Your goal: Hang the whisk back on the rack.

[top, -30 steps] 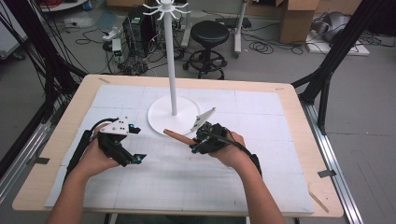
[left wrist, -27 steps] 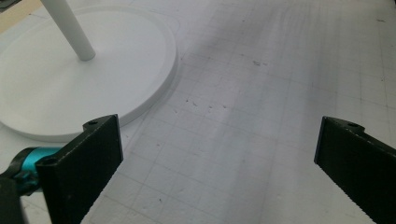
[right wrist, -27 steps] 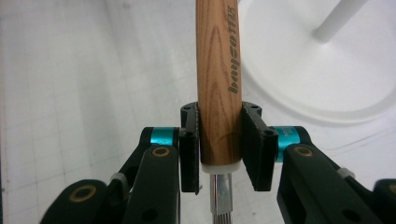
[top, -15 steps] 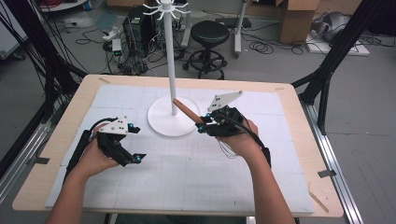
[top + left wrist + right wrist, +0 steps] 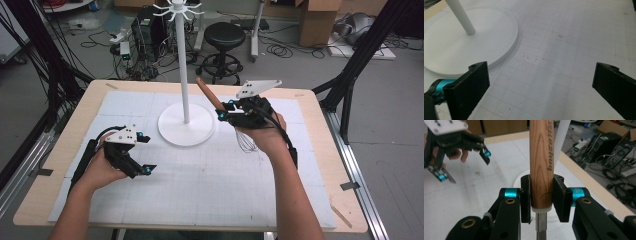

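- Reaching in from the bottom of the high view, two forearms hold a gripper each over a white gridded mat that covers most of a wooden table.
- Nearest, at lower left of that view, the left gripper sits low over the mat with its jaws spread wide apart and nothing between them; the left gripper view shows the two black jaws at the frame's lower corners, with bare mat between.
- Just beyond it, in the upper left of the left gripper view, lies the round white base of a stand, with its pole rising from it.
- Right of centre in the high view, the right gripper is raised above the mat, a grey plate on top, jaws clamped on a whisk.
- In the right gripper view the whisk's wooden handle stands upright between the closed jaws, with dark lettering along it; the thin wires hang below the hand in the high view.
- The handle's free end slants up toward the white stand, close beside the pole, though I cannot tell if they touch.
- Farther off, at the top of the high view, the stand's head carries short white hooks.
- Behind the table are a black stool, loose cables on the floor and a cardboard box.
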Available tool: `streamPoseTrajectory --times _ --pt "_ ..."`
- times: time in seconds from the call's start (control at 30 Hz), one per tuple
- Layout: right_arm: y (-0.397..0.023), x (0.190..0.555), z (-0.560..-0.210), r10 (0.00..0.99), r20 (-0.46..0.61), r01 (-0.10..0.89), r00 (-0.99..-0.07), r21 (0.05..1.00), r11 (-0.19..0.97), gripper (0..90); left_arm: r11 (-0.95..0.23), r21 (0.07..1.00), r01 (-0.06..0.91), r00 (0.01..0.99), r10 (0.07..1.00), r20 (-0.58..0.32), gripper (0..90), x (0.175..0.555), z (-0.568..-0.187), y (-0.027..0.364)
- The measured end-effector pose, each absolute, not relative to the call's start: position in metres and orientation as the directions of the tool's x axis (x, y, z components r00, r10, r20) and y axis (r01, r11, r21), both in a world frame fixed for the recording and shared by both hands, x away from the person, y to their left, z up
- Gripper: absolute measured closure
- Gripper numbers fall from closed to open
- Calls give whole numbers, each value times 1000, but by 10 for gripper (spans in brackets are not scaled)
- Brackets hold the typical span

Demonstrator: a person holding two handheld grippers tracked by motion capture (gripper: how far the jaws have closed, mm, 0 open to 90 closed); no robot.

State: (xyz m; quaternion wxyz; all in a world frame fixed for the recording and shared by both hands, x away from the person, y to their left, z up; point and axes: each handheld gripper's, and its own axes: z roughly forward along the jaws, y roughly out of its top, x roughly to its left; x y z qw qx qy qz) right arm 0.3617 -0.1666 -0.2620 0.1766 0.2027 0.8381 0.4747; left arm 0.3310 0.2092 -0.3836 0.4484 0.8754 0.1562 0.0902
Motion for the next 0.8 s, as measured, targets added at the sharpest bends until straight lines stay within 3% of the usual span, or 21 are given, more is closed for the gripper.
streamPoseTrajectory --times 0.8 --pt "-176 380 -211 579 -112 117 -808 932 343 707 -531 829 177 941 337 15 17 329 -379 210"
